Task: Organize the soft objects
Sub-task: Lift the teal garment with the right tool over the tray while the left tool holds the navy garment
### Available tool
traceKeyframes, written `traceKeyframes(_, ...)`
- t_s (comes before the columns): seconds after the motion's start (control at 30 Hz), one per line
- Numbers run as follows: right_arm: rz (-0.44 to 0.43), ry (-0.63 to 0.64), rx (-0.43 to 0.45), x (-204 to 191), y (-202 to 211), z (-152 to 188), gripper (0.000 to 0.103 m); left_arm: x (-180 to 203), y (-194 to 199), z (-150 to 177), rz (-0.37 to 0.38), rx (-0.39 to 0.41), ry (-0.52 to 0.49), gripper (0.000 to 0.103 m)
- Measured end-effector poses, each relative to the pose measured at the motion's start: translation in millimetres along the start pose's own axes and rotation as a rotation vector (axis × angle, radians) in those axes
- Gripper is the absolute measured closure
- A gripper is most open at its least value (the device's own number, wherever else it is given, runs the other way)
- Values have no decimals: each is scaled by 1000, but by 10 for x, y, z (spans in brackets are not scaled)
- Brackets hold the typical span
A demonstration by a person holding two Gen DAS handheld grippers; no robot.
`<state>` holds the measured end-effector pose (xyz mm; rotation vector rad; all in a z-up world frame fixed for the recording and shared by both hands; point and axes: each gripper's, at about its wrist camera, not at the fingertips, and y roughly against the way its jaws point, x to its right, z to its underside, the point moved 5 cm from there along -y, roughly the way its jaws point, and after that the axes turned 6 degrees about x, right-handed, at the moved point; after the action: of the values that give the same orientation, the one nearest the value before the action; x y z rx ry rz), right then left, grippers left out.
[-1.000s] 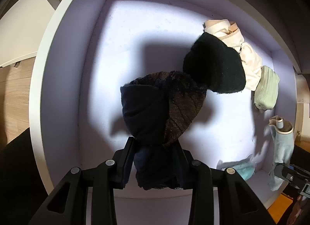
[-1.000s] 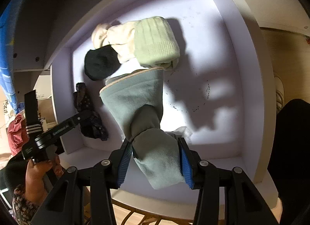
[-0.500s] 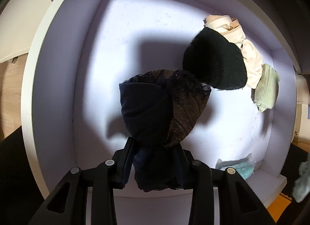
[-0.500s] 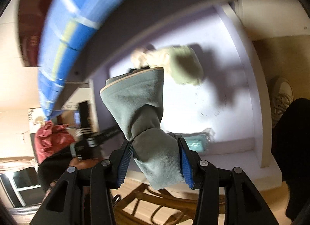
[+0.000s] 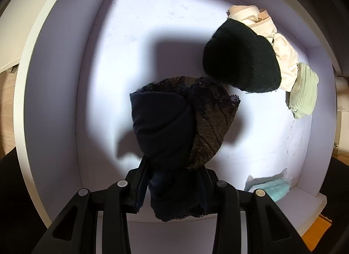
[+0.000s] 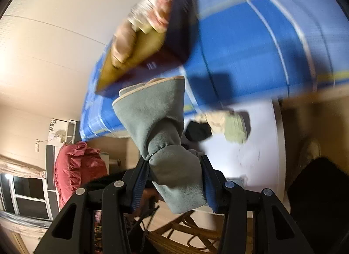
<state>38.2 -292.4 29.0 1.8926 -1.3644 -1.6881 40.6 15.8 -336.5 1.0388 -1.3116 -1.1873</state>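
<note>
**Placement step: dark bundle over the drawer, grey-green sock held up and away**

Landmark: the white drawer, seen from above in the left wrist view.

Step in hand, as I judge it: sorting soft items into the drawer. Already lying along its far right side, left to right: a black knit piece, a cream bundle touching it behind, then a pale green ribbed sock against the right wall. A light blue item in a clear wrapper sits at the near right corner. The middle and left of the drawer floor are bare.

Left hand-held gripper: jaws narrowly parted and clamped on a dark navy and lace bundle, pointing steeply down over the middle of the drawer, just left of the black knit piece. Whether the bundle touches the floor I cannot tell.

Right hand-held gripper: jaws partly closed, pinching a folded grey-green sock, cuff uppermost. It is outside the drawer, tilted toward a blurred blue surface; the view is motion-smeared.

Next move, my judgement: lower the dark bundle beside the black piece and release cleanly so the lace does not snag a pad. The sock needs a spot picked before it goes in.
</note>
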Motion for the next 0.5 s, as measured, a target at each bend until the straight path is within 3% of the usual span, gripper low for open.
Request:
traceKeyframes(0.23, 21, 98, 72, -447, 170, -614, 55, -11, -17, 2, -7, -4, -10, 65)
traceKeyframes(0.37, 49, 154, 90, -708, 14, -991, 55, 26, -24, -8, -11, -8, -18, 65)
traceKeyframes(0.5, 142, 256, 103, -910, -271, -1315, 55, 38, -59, -33, -13, -11, -24, 65)
